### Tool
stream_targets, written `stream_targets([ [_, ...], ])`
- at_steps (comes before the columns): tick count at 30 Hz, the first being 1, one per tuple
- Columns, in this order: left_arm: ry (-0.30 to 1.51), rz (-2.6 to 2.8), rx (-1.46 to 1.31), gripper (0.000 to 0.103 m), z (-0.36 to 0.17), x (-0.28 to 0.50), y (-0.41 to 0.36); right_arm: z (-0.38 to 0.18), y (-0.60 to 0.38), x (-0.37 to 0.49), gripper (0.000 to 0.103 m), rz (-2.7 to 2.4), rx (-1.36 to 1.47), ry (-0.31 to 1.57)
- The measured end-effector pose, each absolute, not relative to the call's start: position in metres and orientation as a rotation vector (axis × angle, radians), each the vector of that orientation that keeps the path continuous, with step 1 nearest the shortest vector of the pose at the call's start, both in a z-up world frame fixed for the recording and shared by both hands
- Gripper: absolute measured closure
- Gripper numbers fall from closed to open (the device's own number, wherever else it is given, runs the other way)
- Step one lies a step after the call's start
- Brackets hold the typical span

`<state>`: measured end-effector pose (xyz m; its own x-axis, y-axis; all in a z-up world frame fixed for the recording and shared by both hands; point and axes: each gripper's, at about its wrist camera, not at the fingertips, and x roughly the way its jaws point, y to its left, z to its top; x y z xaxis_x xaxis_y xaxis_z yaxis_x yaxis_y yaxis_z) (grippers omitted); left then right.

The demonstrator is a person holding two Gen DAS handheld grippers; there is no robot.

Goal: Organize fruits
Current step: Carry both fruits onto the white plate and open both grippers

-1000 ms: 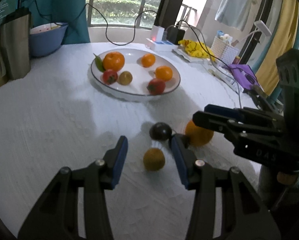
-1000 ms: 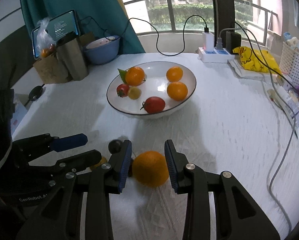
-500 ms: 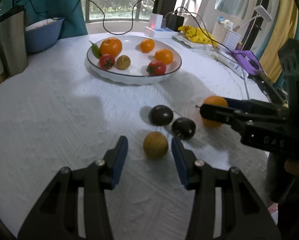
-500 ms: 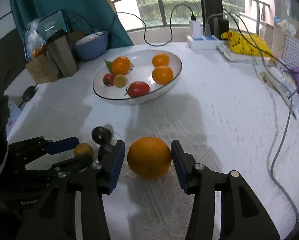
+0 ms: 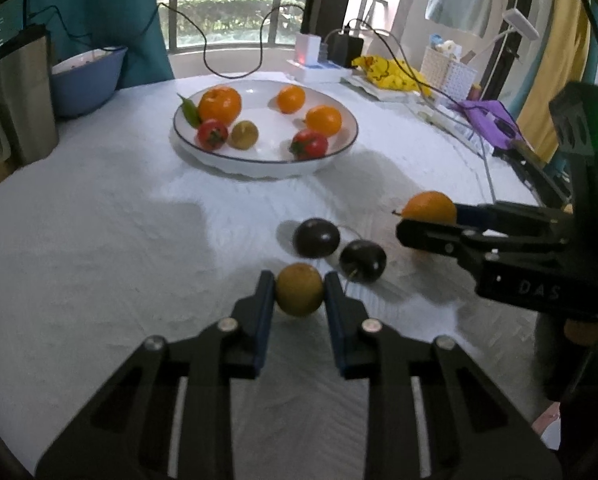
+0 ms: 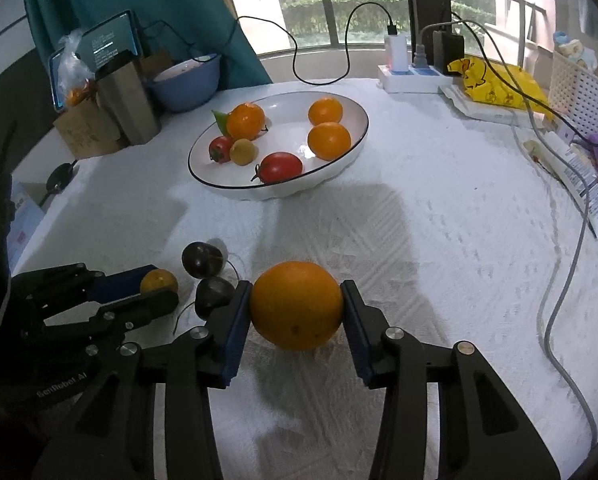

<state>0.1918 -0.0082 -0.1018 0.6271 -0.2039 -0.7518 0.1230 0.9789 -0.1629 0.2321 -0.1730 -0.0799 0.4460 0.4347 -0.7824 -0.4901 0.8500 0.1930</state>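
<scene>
The left tongs (image 5: 300, 289) have just clenched on a small round yellow-brown fruit (image 5: 299, 289), their blue pads pressing both sides. Only the right wrist view shows the right tongs (image 6: 297, 306) gripping the big dimpled orange (image 6: 296, 305); their jaws have just been closing. Two glossy dark plums (image 5: 316, 237) lie beside, on the table's (image 5: 99, 260) textured white cloth, before the smooth white bowl (image 5: 339, 152) of fruit.

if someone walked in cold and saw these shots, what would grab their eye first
Most likely the big orange in the foreground, squeezed between the pads of the right gripper. Beside it, the left gripper has closed on a small yellow-brown fruit, with two dark plums lying loose just beyond. Further back on the white tablecloth sits a white bowl holding oranges and tomatoes.
</scene>
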Motion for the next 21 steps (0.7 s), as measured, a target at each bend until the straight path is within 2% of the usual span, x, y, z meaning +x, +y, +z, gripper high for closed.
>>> stream_targets([
  [21,0.752,-0.158,-0.108,0.077,-0.061,0.187,0.008,-0.046,-0.166,0.232,0.056,0.597,-0.068,0.868],
])
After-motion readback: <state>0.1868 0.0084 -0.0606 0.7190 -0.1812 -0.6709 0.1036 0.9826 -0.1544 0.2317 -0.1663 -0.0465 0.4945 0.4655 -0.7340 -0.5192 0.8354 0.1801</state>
